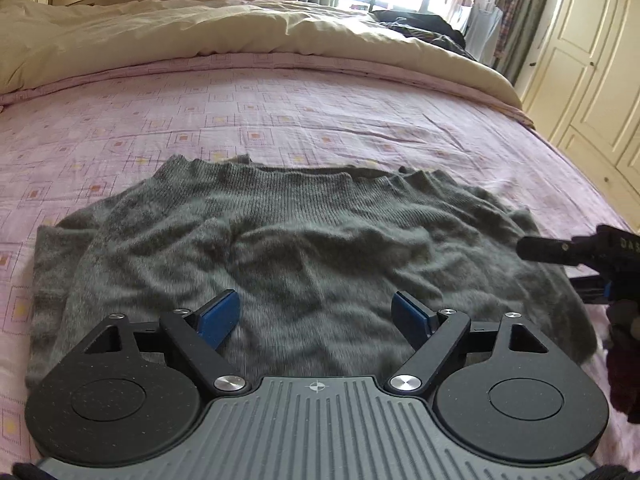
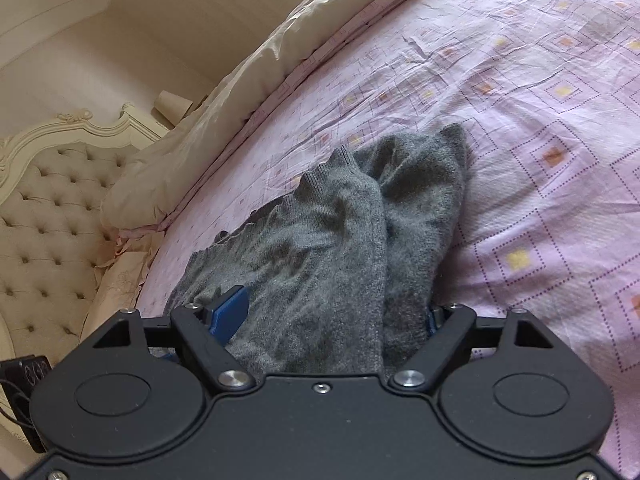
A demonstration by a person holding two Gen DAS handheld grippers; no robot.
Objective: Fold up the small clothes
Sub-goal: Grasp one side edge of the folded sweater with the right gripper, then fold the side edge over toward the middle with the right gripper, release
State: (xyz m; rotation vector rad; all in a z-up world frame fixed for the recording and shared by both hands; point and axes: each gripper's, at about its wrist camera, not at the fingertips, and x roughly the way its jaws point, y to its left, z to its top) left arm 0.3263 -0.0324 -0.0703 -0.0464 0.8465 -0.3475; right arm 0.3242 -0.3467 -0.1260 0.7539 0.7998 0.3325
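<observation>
Black linkages and blue pads of the left tool (image 1: 316, 320) fill the bottom of the left wrist view, its jaws spread wide with nothing between them; they hang just above the near part of the grey knitted sweater (image 1: 280, 248) without gripping it. That sweater lies spread and rumpled on the pink patterned bed sheet (image 1: 280, 112), its ribbed edge on the far side and one part folded over along the left. Beyond it a cream duvet (image 1: 200, 36) is bunched across the far half of the bed. At the right edge of this view the right tool (image 1: 576, 252) reaches in over the sweater's right side, and below it shows a hand in a dark glove (image 1: 624, 360). Cream wardrobe doors (image 1: 592, 72) stand at the far right.

From the right wrist view, a tufted cream headboard (image 2: 52, 216) sits at the left, then the duvet (image 2: 224, 112) and the sheet (image 2: 520, 120). The right tool (image 2: 336, 316) has its jaws standing wide, with a bunched part of the sweater (image 2: 360, 216) lying between them; cloth drapes over and hides the right pad, while the left blue pad (image 2: 230, 312) shows against the knit. Whether the pads actually press on the cloth I cannot tell
</observation>
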